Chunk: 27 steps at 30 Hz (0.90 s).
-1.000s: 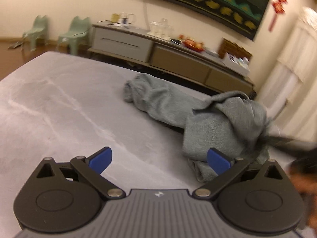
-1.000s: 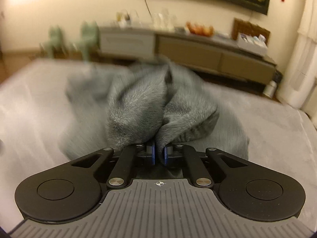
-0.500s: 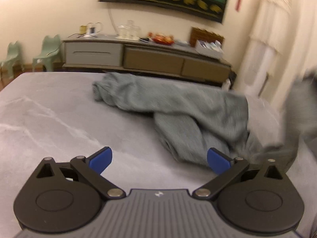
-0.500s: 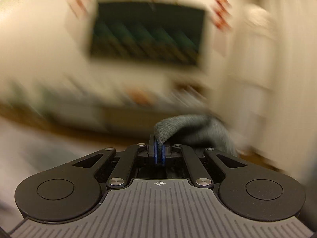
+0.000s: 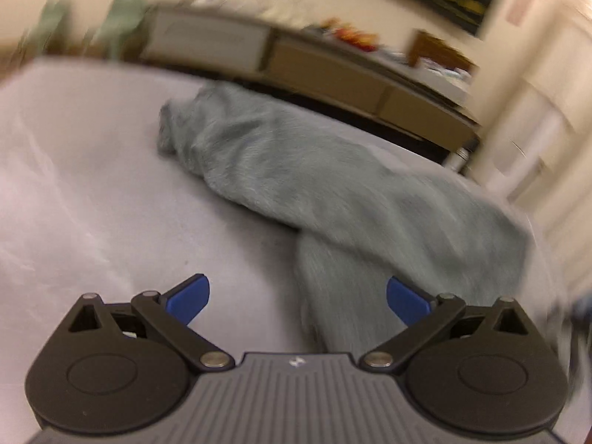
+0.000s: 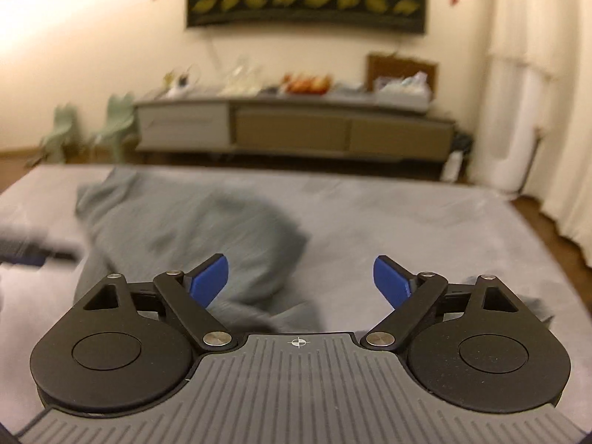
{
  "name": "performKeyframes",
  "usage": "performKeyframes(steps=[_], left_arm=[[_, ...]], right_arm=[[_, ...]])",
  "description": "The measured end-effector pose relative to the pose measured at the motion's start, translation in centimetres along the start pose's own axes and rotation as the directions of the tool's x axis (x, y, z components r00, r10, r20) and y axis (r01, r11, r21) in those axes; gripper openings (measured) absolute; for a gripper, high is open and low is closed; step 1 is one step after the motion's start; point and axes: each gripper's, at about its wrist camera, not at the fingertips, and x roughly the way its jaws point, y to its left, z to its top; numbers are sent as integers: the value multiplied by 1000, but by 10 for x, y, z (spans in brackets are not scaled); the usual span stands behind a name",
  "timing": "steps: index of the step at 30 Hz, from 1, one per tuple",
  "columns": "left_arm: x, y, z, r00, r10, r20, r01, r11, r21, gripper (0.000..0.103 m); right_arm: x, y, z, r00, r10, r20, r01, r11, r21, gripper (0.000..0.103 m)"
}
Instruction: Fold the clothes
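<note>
Right wrist view: one grey garment [image 6: 192, 236], two green chairs [image 6: 118, 125].

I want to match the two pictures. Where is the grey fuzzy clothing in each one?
Left wrist: grey garment sprawls from centre to right on the bed.
Right wrist: grey garment lies left of centre, ahead of the fingers.
Shared landmark: the long sideboard by the wall.

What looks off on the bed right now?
The grey garment lies bunched and twisted across the bed, not flat, one part crossing another near the left claw. The right claw is opening with nothing between its pads. Nothing spilled or visibly damaged; both views are blurred.
</note>
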Motion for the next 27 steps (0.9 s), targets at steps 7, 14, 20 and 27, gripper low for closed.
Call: performKeyframes(steps=[7, 14, 20, 27], left_arm=[[46, 0, 43, 999, 29, 24, -28, 999, -37, 36], [13, -34, 64, 991, -7, 135, 7, 1000, 2, 1], [-67, -159, 76, 924, -277, 263, 215, 946, 242, 1], [-144, -296, 17, 822, -567, 50, 357, 582, 730, 31]], right_arm=[[23, -1, -12, 996, 6, -86, -4, 1000, 27, 88], [9, -14, -11, 996, -10, -91, 15, 999, 49, 88], [5, -24, -6, 995, 1, -102, 9, 995, 98, 88], [3, -37, -7, 985, 106, -140, -78, 978, 193, 91]])
